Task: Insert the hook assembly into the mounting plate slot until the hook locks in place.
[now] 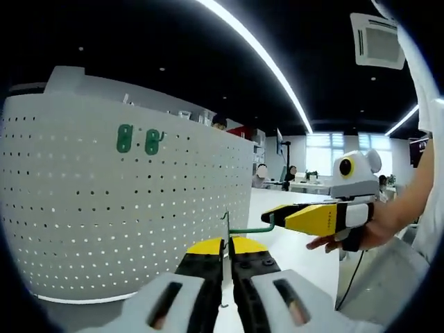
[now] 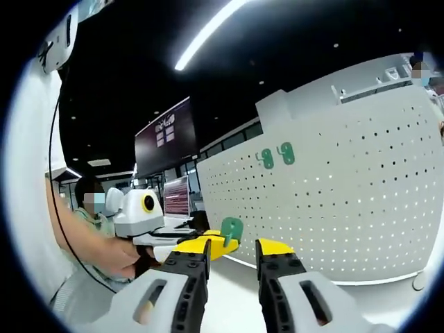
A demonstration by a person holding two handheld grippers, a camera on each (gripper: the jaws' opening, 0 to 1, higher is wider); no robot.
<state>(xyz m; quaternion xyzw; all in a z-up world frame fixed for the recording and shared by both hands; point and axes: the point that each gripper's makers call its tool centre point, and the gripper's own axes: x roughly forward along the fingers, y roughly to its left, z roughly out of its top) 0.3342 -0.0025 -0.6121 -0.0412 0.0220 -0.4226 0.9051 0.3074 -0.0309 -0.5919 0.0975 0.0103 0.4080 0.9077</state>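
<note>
A white perforated mounting plate (image 1: 104,215) stands upright at the left in the left gripper view, with two green hooks (image 1: 137,139) hanging high on it. In the right gripper view the plate (image 2: 333,201) fills the right side, the two hooks (image 2: 276,156) near its top. My left gripper (image 1: 227,246) is shut on a thin green hook assembly (image 1: 246,229), whose rod runs right toward the right gripper (image 1: 277,214). My right gripper (image 2: 232,248) stands open, and the hook's green end (image 2: 232,230) sits just past its tips, held by the left gripper (image 2: 201,244).
A white tabletop (image 1: 291,257) runs beside the plate. A person's hand (image 1: 347,239) holds the right gripper. A person (image 2: 90,215) sits at the left, with dark screens (image 2: 166,139) behind. Desks and other people lie in the far room.
</note>
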